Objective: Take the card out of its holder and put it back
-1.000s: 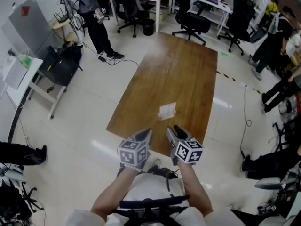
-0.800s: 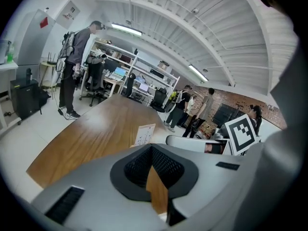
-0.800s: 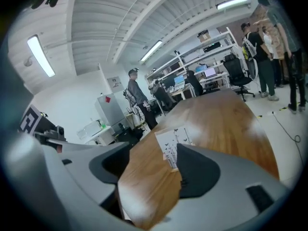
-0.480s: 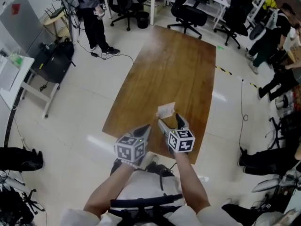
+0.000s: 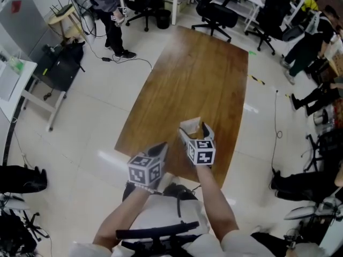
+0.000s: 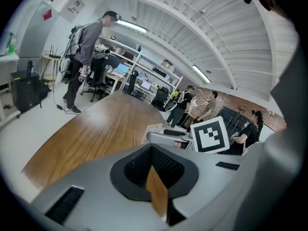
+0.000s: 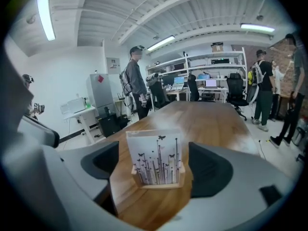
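The card (image 7: 155, 158) stands up in its little wooden holder (image 7: 159, 182) on the brown tabletop (image 7: 211, 124), near the person's end. The right tool (image 5: 194, 130) has just been opening its jaws and they are wide now, one on each side of the card, not touching it. The left tool (image 5: 159, 150) is beside it, jaws close together and empty.

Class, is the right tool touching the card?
Apart. Right gripper view: the right tool, jaws just opening, flanks the card, table showing each side.
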Available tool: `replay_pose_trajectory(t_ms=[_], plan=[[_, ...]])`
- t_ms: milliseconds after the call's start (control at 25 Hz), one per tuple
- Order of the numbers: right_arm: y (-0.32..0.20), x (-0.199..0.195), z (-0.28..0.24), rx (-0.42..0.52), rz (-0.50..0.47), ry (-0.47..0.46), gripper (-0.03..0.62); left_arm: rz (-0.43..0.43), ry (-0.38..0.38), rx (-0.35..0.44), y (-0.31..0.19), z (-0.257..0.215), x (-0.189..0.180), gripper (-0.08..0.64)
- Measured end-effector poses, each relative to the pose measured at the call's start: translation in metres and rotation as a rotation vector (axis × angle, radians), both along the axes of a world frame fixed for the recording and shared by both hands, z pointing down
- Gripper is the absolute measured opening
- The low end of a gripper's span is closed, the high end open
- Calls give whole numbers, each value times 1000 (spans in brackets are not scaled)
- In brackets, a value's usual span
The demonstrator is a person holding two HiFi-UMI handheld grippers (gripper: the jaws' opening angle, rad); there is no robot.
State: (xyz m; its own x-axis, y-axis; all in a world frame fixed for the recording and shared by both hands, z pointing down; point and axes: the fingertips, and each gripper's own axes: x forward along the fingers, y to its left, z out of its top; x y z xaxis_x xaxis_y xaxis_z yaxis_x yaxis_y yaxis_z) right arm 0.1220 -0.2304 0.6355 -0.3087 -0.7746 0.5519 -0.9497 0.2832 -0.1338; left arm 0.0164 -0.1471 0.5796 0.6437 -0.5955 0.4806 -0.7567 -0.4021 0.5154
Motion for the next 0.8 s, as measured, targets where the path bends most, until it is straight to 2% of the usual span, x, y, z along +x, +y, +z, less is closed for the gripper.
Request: replay_pose_trajectory(t_ms=[400,640,800], plan=[[-12,-7,13,-12,40,28,486,20,-49,-4,-13,13,-3,-8],[-16,-8,14,-8,54,37,483,24,-44,-9,-19,13,-5,-8],[-16,-5,16,-3,53,41,459,25,-44,-16,-17,15,-4,-8]])
